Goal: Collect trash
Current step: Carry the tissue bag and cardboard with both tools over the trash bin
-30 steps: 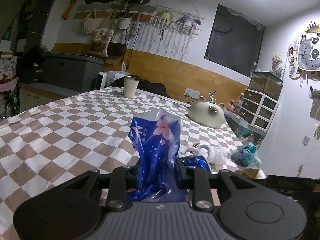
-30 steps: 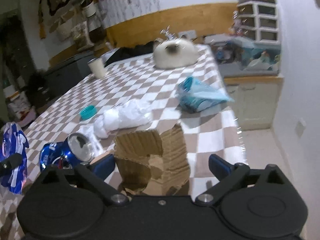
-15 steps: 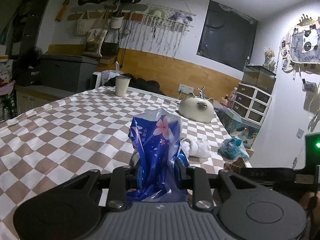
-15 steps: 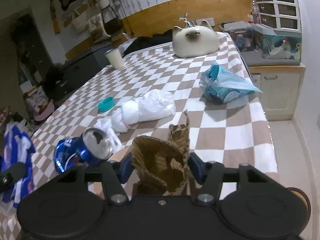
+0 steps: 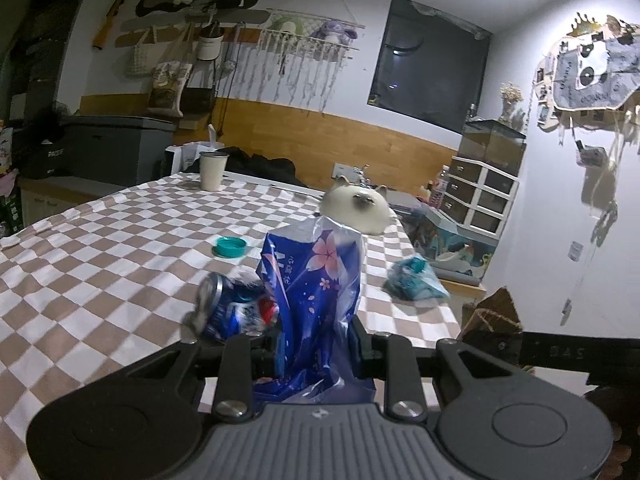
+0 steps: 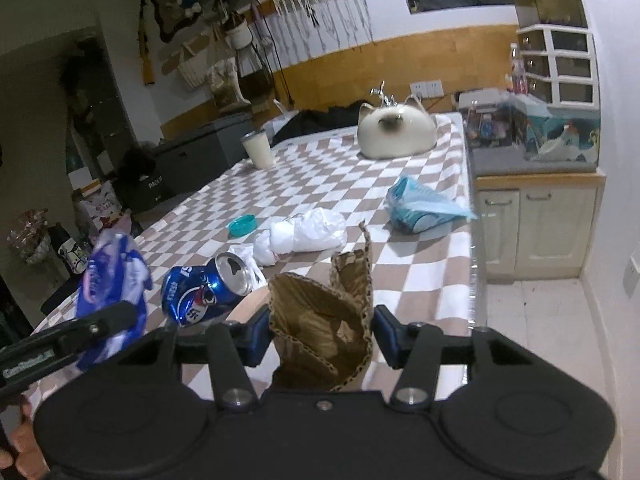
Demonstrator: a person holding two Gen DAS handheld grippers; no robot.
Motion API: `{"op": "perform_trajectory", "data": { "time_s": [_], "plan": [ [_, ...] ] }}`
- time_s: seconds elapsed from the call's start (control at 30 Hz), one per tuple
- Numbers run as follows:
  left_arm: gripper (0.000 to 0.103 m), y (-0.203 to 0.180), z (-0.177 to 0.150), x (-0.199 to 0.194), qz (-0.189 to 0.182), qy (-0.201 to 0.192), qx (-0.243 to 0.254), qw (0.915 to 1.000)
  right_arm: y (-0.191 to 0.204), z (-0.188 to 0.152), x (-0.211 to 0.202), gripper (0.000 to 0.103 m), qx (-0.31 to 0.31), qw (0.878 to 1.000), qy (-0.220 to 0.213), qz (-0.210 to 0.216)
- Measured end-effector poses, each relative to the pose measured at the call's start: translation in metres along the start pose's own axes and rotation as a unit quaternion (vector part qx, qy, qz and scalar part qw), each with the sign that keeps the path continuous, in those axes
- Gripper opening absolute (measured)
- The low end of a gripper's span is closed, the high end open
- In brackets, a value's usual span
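My left gripper (image 5: 316,346) is shut on a blue plastic bag with pink flowers (image 5: 316,280) and holds it upright above the table's near edge; the bag also shows in the right wrist view (image 6: 110,280). My right gripper (image 6: 320,330) is shut on a torn piece of brown cardboard (image 6: 324,312), also visible in the left wrist view (image 5: 494,312). A crushed blue Pepsi can (image 6: 204,292) lies on the checkered tablecloth (image 6: 320,176) just ahead of both grippers. A white crumpled plastic bag (image 6: 304,232), a teal lid (image 6: 242,225) and a light blue packet (image 6: 420,210) lie farther back.
A cream cup (image 6: 258,151) and a cat-shaped ceramic piece (image 6: 396,132) stand at the far end of the table. A cabinet (image 6: 536,224) and drawer unit (image 6: 560,64) stand right of the table. Tiled floor (image 6: 540,328) lies between them.
My right gripper closed on the cardboard and lifted it slightly back. My left gripper shifted with the blue bag, so the can and teal lid now show left of it.
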State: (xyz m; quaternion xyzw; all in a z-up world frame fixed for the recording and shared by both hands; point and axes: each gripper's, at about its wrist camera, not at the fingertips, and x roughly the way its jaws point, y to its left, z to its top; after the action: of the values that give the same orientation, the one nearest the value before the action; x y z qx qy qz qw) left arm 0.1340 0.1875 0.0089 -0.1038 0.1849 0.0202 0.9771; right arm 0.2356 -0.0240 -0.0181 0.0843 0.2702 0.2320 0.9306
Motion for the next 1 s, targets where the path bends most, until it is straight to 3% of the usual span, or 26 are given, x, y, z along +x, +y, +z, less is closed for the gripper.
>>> {"op": "perform_trajectory", "data": {
  "time_s": [0.4, 1.0],
  "plan": [
    [0.030, -0.070, -0.021, -0.018, -0.017, 0.005, 0.025, 0.9995, -0.041, -0.018, -0.078, 0.055, -0.016, 0.999, -0.035, -0.023],
    [0.030, -0.192, -0.059, -0.013, -0.091, 0.038, 0.078, 0.9921, -0.135, -0.041, -0.176, 0.055, 0.000, 0.991, -0.072, -0.110]
  ]
}}
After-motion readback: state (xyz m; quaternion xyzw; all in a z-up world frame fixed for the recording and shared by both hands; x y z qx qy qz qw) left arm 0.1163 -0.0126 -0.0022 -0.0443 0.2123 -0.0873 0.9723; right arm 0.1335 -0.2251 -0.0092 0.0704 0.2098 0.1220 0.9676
